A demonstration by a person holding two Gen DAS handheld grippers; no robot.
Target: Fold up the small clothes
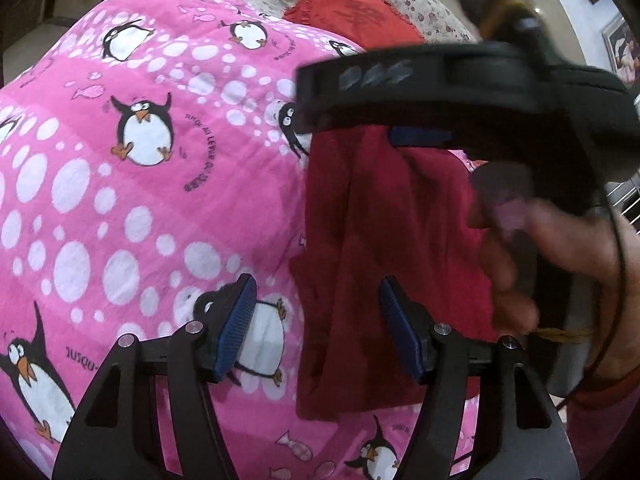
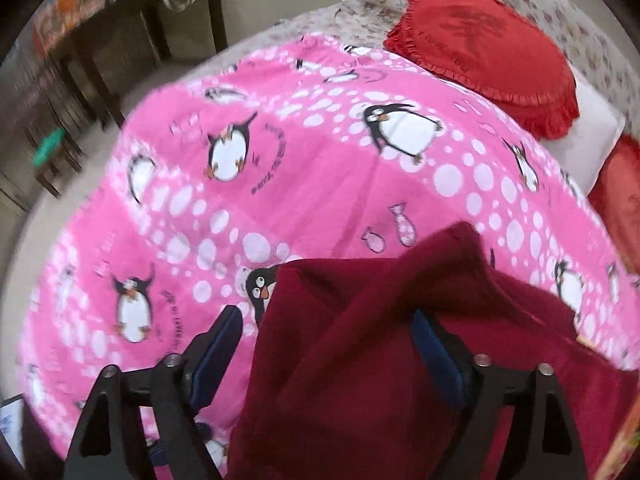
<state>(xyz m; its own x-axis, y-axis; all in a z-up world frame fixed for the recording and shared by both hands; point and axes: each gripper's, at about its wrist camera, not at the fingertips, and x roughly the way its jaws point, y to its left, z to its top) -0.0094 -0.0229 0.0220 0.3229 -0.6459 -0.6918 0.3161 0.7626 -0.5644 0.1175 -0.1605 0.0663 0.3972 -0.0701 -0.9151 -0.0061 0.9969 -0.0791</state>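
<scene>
Pink penguin blanket [image 2: 320,168] covered bed. Maroon garment [image 1: 384,264] lay folded lengthwise on blanket, below red heart cushion [image 2: 488,52]. Left gripper [image 1: 318,326] jaws spread, empty, over garment's left edge. Right gripper [image 2: 326,344] jaws spread, unpinched cloth between. Risk: loose fold slipping open; closing jaws snagging blanket.

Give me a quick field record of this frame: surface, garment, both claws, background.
surface: pink penguin-print blanket spread over a bed
garment: dark red cloth, lying on the blanket in loose folds, not flat
left claw: open, pads apart over the cloth's left edge, nothing pinched
right claw: open, cloth lies between its fingers, no pad seen pressing on it
background: red heart-shaped cushion with a frilled edge at the head of the bed
</scene>
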